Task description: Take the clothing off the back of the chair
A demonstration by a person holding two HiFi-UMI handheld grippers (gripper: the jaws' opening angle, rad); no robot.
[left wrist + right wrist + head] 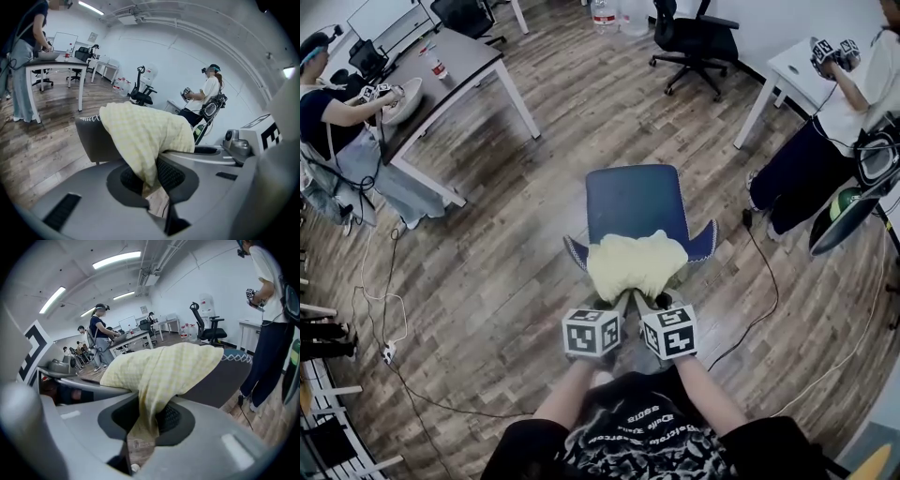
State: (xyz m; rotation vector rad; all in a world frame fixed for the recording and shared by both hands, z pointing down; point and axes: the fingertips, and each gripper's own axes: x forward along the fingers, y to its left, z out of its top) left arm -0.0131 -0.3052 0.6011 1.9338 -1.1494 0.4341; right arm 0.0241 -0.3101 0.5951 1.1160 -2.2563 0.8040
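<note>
At lower centre, left gripper [621, 300] and right gripper [643, 301] both clamp the pale-yellow checked garment [636, 262] draped on the blue chair [637, 202], ready to lift.

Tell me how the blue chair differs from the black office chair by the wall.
The blue chair has a yellow garment draped over its back; the black office chair has a bare back. The blue chair stands close, mid-floor; the black office chair stands far off. Both seats are empty.

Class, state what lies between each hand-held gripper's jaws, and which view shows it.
A fold of the pale yellow checked fabric garment lies pinched in the left hand-held gripper and the right hand-held gripper, shown in each gripper view.
</note>
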